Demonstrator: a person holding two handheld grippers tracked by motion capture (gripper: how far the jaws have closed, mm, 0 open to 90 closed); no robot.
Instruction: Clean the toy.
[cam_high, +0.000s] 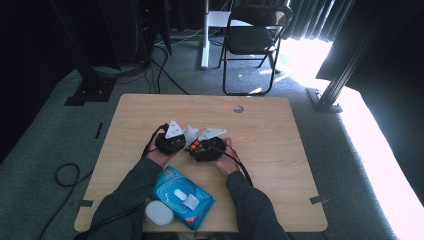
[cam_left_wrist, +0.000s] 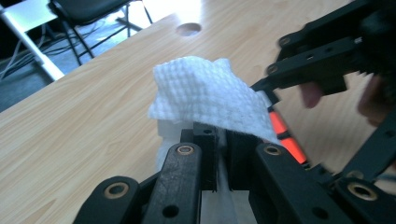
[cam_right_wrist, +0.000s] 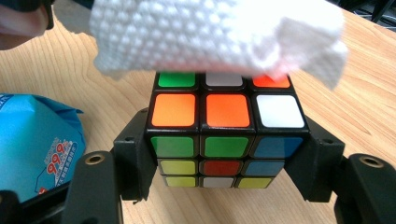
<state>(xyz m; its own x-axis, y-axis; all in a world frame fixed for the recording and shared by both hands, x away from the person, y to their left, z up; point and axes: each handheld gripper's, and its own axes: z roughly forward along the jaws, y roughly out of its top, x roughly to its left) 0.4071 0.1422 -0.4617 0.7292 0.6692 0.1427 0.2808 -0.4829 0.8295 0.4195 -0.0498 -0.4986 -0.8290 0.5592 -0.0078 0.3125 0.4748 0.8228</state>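
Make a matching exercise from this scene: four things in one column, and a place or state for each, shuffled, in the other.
Things:
1. white wipe
2. puzzle cube
3. blue wipes pack
4. folding chair

Places or states:
A. on the floor beyond the table
B. pinched in the left claw, draped over the cube
C. lying on the table between the forearms
D. clamped between the right claw's jaws

Pairs: 1-B, 2-D, 3-C, 4-A
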